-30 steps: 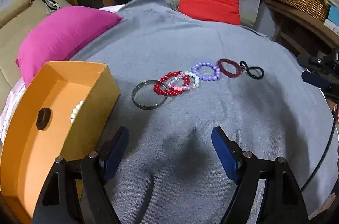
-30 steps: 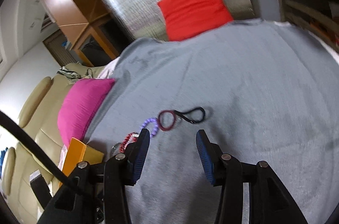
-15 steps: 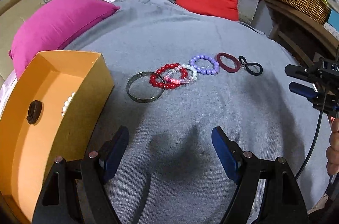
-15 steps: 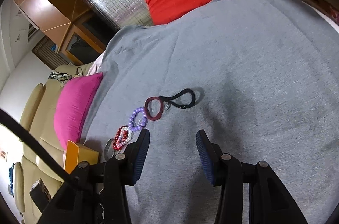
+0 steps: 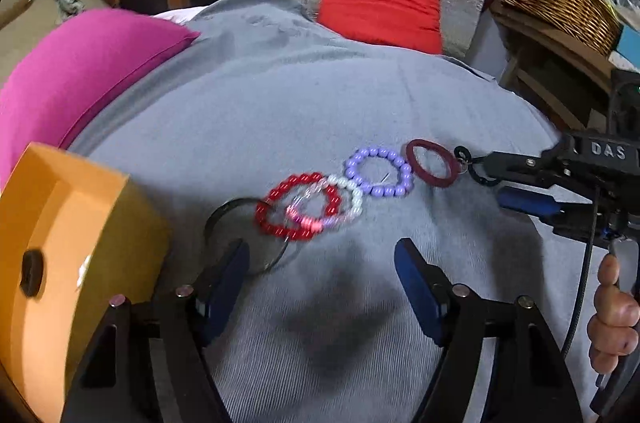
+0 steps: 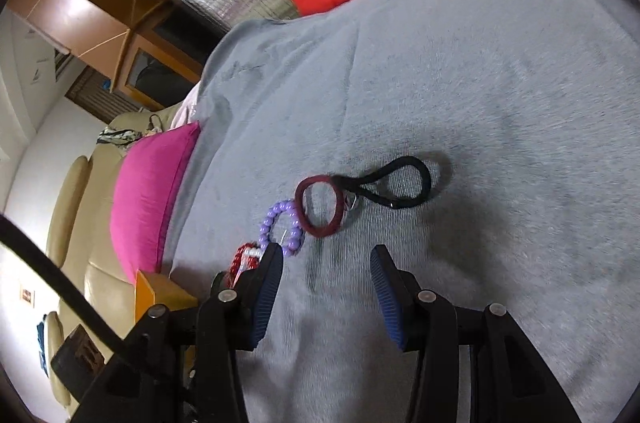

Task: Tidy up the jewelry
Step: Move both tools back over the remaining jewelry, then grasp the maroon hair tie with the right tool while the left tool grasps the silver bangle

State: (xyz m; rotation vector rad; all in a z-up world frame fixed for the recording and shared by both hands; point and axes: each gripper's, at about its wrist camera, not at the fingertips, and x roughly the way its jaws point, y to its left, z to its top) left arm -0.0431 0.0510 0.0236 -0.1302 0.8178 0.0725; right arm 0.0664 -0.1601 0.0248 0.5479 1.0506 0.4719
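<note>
Purple bead bracelet [image 5: 378, 172], maroon band [image 5: 431, 164], orange box [image 5: 60, 243], grey cloth [image 5: 320, 95]

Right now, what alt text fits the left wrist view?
A chain of bracelets and hair ties lies on a grey cloth, ahead of the open, empty left gripper. An orange box sits left; the right gripper enters from right.

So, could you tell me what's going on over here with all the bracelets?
A person is tidying jewelry with a handheld gripper in each hand. A row of bracelets and hair ties lies on the grey cloth. The left gripper, empty with jaws just narrowed a little, hangs over the metal bangle and red bead bracelet, beside the orange box. The right gripper, open and empty, points at the maroon hair tie and black hair tie. Nothing is picked up yet.
</note>
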